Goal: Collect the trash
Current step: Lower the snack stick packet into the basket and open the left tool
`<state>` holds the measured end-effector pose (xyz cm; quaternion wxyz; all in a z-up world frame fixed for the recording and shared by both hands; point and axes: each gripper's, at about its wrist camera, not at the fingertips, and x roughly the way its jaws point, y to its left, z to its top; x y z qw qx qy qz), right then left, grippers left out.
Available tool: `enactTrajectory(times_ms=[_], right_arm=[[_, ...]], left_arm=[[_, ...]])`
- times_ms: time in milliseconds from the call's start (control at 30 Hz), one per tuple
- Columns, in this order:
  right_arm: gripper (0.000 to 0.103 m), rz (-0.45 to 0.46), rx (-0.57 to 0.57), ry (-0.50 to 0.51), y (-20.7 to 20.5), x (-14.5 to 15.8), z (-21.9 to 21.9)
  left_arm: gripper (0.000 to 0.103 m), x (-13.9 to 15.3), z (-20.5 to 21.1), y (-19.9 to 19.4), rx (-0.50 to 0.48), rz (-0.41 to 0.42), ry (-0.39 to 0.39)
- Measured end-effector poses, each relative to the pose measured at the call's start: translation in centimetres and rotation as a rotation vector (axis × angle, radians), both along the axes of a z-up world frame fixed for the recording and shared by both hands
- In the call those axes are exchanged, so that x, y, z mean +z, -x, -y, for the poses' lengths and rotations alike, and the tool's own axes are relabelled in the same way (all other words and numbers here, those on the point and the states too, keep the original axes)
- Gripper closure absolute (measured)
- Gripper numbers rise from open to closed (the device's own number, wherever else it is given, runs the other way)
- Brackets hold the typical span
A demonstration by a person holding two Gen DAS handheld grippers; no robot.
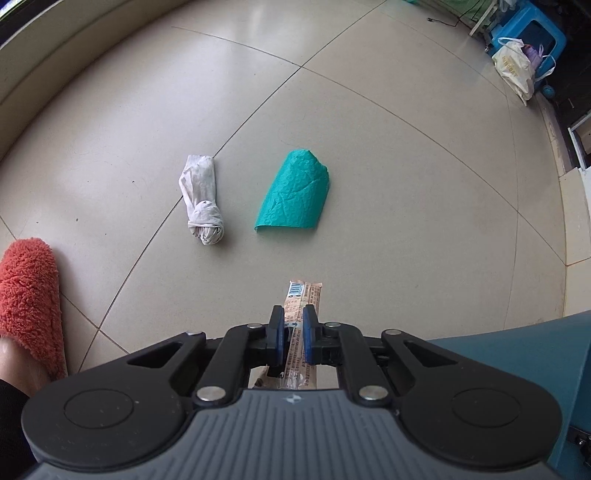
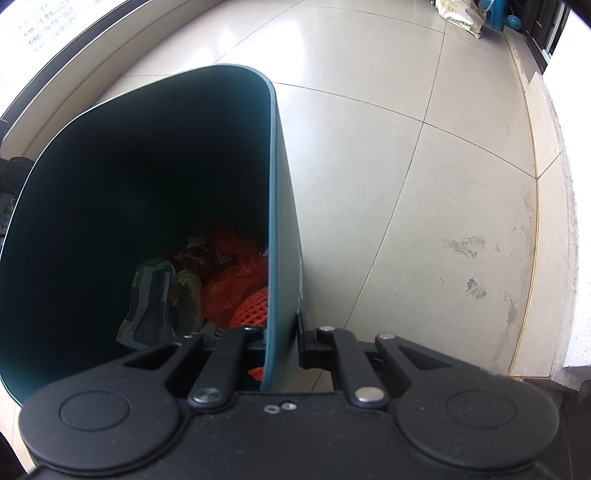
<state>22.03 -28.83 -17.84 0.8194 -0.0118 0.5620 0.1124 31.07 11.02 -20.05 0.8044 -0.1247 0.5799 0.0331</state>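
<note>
The left gripper point(image 1: 293, 325) was clamped on one long wrapper point(image 1: 303, 314), whose lower end ran out of sight behind the gripper body; its print was too small to read. On the tiled floor point(image 1: 406, 166) ahead lay two more pieces of trash, well apart from the fingers: one knotted white rag point(image 1: 203, 199) and, just beside it, one curled green sheet point(image 1: 295, 194). One orange slipper point(image 1: 29, 302) was cut off at the left edge. A corner of the bin point(image 1: 546, 339) showed at the right edge.

In the right wrist view the right gripper point(image 2: 282, 339) was closed on the bin's wall point(image 2: 286, 258), one finger inside and mostly hidden, the other outside. The bin's interior was dark; at the bottom lay a heap of trash point(image 2: 207, 284), with red plastic, orange foam netting and a printed packet among it, though the pieces could not be counted. One white bag point(image 1: 515, 66) stood far off by a blue crate point(image 1: 535, 33).
</note>
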Motion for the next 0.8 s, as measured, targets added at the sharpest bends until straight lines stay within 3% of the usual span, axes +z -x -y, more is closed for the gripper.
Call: enactTrajectory(times_ms=[167, 367, 500, 800], right_arm=[[0.096, 0.001, -0.005, 0.0, -0.1, 0.1, 0.1], [0.095, 0.003, -0.007, -0.005, -0.1, 0.2, 0.2], [0.095, 0.004, -0.015, -0.016, -0.1, 0.2, 0.4], [0.094, 0.002, -0.026, -0.039, 0.0, 0.3, 1.1]], left_arm=[[0.094, 8.3, 2.9, 2.3, -0.068, 0.139, 0.079], [0.094, 14.9, 8.7, 6.0, -0.2, 0.255, 0.097], [0.094, 15.0, 13.6, 6.8, -0.302, 0.246, 0.076], [0.094, 8.6, 21.9, 6.8, -0.443, 0.101, -0.04]])
